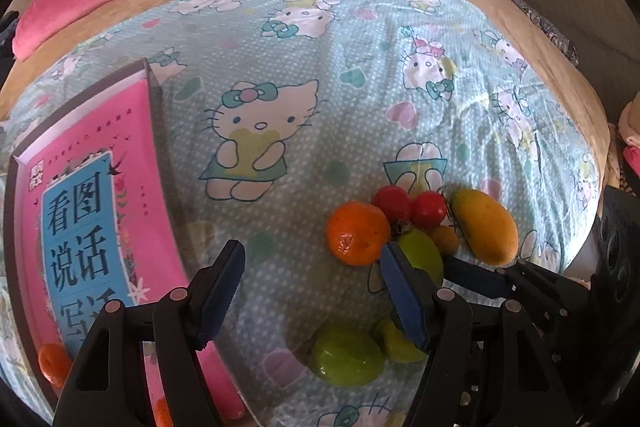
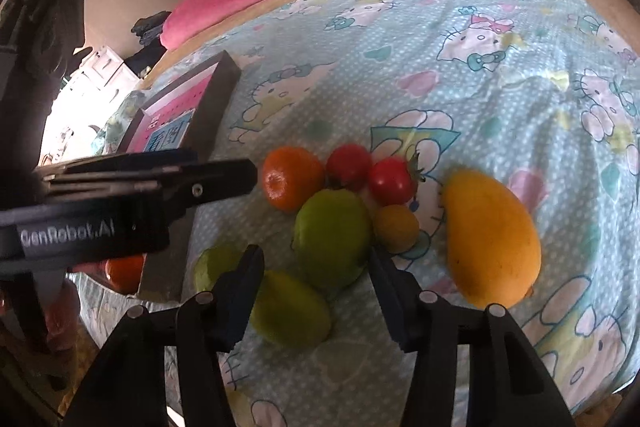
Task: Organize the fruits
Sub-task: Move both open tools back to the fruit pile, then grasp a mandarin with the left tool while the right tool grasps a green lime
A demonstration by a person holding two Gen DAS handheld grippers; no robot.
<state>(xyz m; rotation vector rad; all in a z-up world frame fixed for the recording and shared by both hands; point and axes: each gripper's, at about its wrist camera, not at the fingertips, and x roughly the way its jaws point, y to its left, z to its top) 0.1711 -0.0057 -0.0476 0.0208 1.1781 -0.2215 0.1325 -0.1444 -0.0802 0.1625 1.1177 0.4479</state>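
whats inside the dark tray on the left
Inside the dark tray lies a pink book with a blue title panel, and an orange fruit sits at its near end. The tray's floor under the book is covered.

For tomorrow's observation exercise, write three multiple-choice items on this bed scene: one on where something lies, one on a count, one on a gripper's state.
1. Where does the mango lie in the right wrist view?
A. at the right end of the fruit cluster
B. inside the box
C. on the pink blanket

2. How many red tomatoes are there?
A. one
B. two
C. four

3. What state is the left gripper in?
A. open, empty
B. shut on an orange
C. shut on the book

Answers: 1 A, it lies right of the small orange fruit; 2 B, two tomatoes sit side by side; 3 A, only sheet shows between its fingers.
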